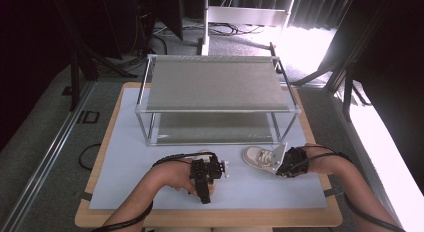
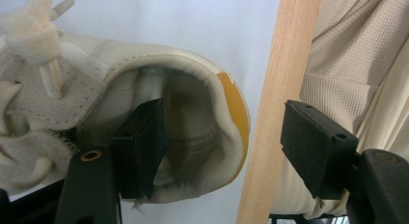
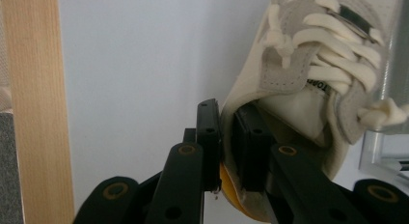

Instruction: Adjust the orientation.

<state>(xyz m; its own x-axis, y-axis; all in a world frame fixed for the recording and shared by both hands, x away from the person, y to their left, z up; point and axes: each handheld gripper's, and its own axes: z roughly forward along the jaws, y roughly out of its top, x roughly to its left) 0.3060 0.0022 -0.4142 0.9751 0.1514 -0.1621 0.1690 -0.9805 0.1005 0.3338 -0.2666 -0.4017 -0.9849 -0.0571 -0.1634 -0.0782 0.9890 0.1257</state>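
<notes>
From the high view, my right claw [image 1: 278, 162] sits at the lower right of the frame, pinched on the heel of a white sneaker [image 1: 257, 156] that lies on the pale mat of the counter [image 1: 130, 187], just in front of the metal rack [image 1: 217, 84]. My left claw [image 1: 204, 178] is at lower centre, over a second shoe that my hand mostly hides.

In the left gripper view, that other sneaker [image 2: 111, 108] fills the left half of the frame. One pad of my left claw [image 2: 226, 151] is inside the heel opening and the other stands out over the wooden edge of the counter [image 2: 284, 89], with cream cloth [image 2: 357, 64] at the right. So this claw is half wide, straddling the heel wall and not yet pressing it.

In the right gripper view, my right claw [image 3: 226, 142] is narrow, its pads clamped on the collar of the sneaker [image 3: 313, 64], which rises to the upper right with its laces loose.

To do this well, I think I should keep the pinch deep on the collar before lifting, so the shoe does not swing. The rack's front posts and lower shelf edge are what I must clear, and the dangling laces could snag.
</notes>
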